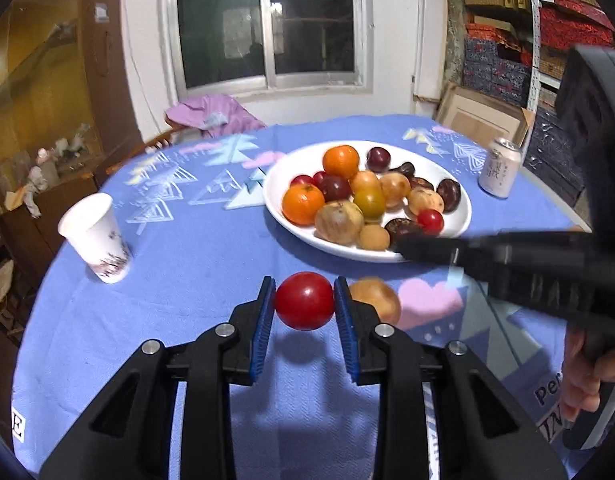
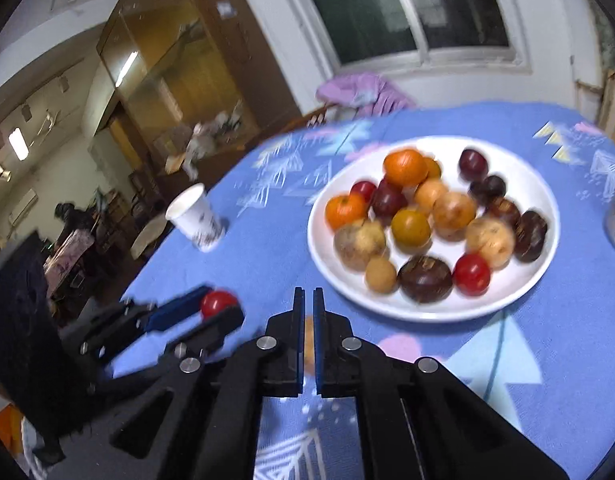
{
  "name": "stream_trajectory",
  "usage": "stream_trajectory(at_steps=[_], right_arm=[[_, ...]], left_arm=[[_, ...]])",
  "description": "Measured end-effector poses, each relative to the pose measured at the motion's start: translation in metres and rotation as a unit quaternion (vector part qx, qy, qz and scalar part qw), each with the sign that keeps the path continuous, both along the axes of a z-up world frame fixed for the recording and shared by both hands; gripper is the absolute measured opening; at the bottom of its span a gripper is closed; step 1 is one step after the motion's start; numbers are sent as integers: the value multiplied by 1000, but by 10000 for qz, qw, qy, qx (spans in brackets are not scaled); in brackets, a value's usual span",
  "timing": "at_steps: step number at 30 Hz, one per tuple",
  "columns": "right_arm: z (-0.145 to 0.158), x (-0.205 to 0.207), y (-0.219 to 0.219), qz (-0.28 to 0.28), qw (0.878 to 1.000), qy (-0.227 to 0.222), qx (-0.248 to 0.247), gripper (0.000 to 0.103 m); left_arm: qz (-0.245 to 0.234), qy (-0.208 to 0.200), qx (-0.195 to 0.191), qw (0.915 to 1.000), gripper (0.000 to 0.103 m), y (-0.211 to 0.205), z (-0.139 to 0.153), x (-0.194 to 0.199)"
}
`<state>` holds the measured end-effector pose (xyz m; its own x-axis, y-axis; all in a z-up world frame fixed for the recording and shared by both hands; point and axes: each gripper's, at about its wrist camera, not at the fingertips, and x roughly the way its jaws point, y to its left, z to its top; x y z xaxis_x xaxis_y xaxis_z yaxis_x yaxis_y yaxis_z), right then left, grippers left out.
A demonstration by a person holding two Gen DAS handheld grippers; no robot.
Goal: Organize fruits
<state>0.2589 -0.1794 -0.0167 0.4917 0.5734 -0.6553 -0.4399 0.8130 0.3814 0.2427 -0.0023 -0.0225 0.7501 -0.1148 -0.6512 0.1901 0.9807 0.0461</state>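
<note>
My left gripper [image 1: 304, 300] is shut on a red tomato [image 1: 304, 301] and holds it just above the blue tablecloth; it also shows in the right wrist view [image 2: 219, 306]. A tan round fruit [image 1: 377, 300] lies on the cloth just right of it. A white plate [image 1: 279, 188] holds several fruits: oranges, plums, tan fruits, dark fruits and small tomatoes. My right gripper [image 2: 306, 300] is shut and empty, near the plate's [image 2: 547, 208] front edge, with the tan fruit [image 2: 308, 344] behind its fingers.
A white paper cup [image 1: 97, 238] stands at the left. A drink can [image 1: 500, 172] stands right of the plate. A purple cloth [image 1: 215, 114] lies at the table's far edge. Boxes fill shelves at the right.
</note>
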Motion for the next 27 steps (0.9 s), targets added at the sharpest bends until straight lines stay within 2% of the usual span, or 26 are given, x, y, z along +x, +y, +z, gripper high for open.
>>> stream_trajectory(at_steps=[2,3,4,7,9,11,15,19,20,21,24,27], right_arm=[[-9,-4,7,64,9998,16,-163,13],[-12,-2,10,50,9998,39,-193,28],[-15,-2,11,-8,9998,35,-205,36],[-13,-4,17,-8,9995,-54,-300,40],[-9,-10,14,-117,9985,-225,-481,47],[-8,-18,7,-174,9976,-350,-575,48],[-23,-13,10,-396,9942,-241,-969,48],[-39,4,24,-290,9946,-123,-984,47],[-40,5,27,-231,9948,-107,-981,45],[-41,4,30,-79,9954,-75,-956,34],[-39,-7,36,16,9932,-267,-1129,33],[-27,-10,24,-34,9959,-292,-861,33]], left_arm=[[-101,93,120,9998,29,-4,-11,-5],[-166,190,164,9995,29,-7,-18,-6],[-216,270,207,9992,29,-9,-23,-7],[-269,279,435,9983,29,-13,-30,-12],[-228,240,385,9987,29,-9,-28,-14],[-177,210,322,9991,29,-5,-25,-15],[-127,230,238,9994,29,2,-24,-14],[-99,242,283,9993,29,3,-26,-12],[-71,260,251,9993,29,4,-26,-11],[-44,287,201,9994,29,7,-26,-10],[29,312,218,9993,29,11,-28,-8],[58,250,202,9995,29,11,-24,-11]])
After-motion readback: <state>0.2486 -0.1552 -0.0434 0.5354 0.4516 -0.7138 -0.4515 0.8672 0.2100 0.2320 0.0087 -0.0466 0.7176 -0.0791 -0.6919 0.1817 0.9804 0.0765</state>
